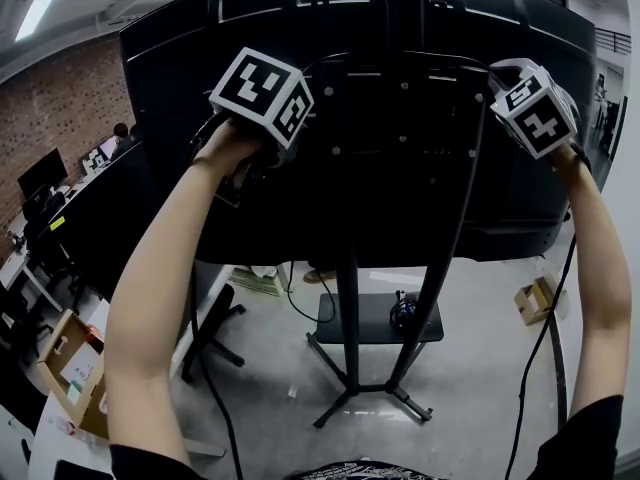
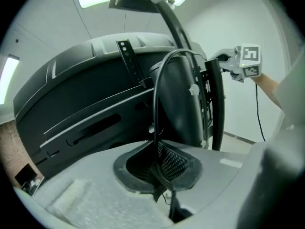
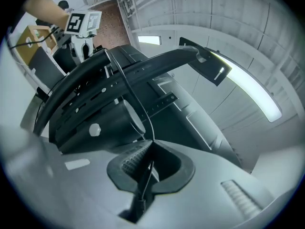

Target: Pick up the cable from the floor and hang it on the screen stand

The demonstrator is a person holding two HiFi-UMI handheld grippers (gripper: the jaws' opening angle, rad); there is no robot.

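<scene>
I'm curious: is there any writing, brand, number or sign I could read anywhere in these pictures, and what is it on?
No text can be read anywhere.
Left marker cube and right marker cube: black-and-white square patterns only, no letters.
Cardboard box: pale labels, too small and blurred to read.
Back of the screen: no brand that can be made out.

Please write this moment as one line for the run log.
stage: hanging | cable: runs over screen stand top | left claw: shut on cable | right claw: shut on cable

Black cable draped over screen stand
</scene>
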